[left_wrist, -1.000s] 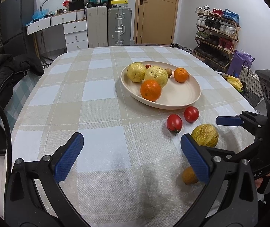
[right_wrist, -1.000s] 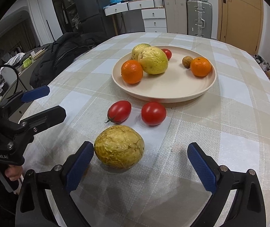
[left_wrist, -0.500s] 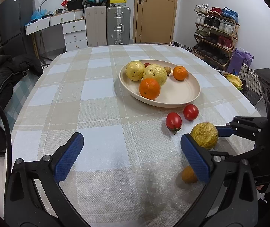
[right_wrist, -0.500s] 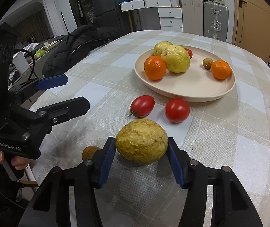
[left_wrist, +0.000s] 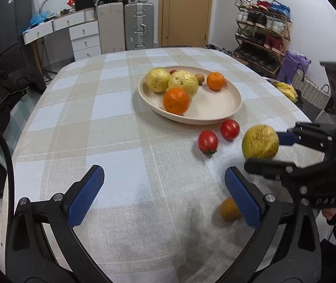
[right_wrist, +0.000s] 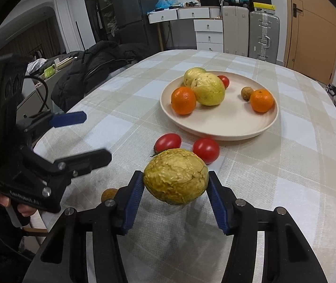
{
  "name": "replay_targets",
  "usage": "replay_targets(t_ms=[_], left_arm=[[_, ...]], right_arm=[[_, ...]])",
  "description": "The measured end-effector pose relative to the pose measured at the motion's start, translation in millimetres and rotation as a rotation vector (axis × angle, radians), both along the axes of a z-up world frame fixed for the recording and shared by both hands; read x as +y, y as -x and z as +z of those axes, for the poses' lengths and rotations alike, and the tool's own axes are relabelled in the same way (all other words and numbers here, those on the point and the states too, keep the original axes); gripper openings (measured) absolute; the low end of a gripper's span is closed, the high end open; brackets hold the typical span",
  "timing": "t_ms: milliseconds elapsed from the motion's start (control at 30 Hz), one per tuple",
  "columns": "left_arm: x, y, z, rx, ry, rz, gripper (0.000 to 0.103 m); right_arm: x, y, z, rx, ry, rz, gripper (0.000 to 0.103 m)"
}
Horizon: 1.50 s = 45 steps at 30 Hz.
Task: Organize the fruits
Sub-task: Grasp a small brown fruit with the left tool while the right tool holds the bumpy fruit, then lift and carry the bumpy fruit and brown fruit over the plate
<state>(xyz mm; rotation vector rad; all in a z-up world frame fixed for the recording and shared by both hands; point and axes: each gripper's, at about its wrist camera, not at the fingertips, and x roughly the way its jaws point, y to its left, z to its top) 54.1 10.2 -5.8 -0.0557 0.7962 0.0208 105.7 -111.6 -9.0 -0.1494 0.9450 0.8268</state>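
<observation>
Wrinkled yellow-green round fruit (right_wrist: 176,176) is pinched by the right gripper (right_wrist: 176,194), at six o'clock of the cream plate (right_wrist: 229,127); left gripper (left_wrist: 164,194) jaws are spread.

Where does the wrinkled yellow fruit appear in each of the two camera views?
Left wrist view: wrinkled yellow fruit at the right, held in the right gripper.
Right wrist view: lower centre, between that gripper's fingers.
Shared landmark: the plate behind it.

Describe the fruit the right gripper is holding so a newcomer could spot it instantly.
Start at the cream plate on the checked table, then come past the two red tomatoes lying just outside its rim. The wrinkled yellow fruit, alone off the cloth, sits pinched in the right gripper.
</observation>
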Motion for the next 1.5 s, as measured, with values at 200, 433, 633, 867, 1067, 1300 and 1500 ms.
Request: replay_targets(t_ms=[200, 433, 633, 867, 1067, 1300, 1500], left_arm=[[-18.1, 0.5, -7.4, 0.058, -0.023, -0.106, 0.102], [-37.2, 3.0, -18.5, 0.118, -0.031, -0.217, 0.094], [-45.9, 5.6, -27.2, 0.159, -0.044, -0.271, 0.078], [-49.8, 9.5, -27.8, 0.172, -0.029, -0.312, 0.054], [-50.9, 13.0, -24.9, 0.165, -0.003, -0.353, 0.030], [-51.6, 15.0, -23.9, 0.161, 0.005, -0.361, 0.025], [-48.7, 11.6, -23.8, 0.156, 0.011, -0.343, 0.025]], right_arm=[[-2.6, -1.1, 2.0, -0.001, -0.003, -0.004, 0.055], [-4.1, -1.3, 2.2, -0.001, -0.004, -0.008, 0.055], [-5.7, -1.7, 2.9, 0.000, -0.005, -0.010, 0.055], [-6.5, -1.8, 3.1, 0.001, -0.004, -0.010, 0.055], [-6.5, -2.1, 3.1, 0.001, -0.006, -0.012, 0.055], [-6.9, -2.1, 3.1, 0.001, -0.006, -0.013, 0.055], [-7.1, -2.6, 3.0, 0.001, -0.008, -0.013, 0.055]])
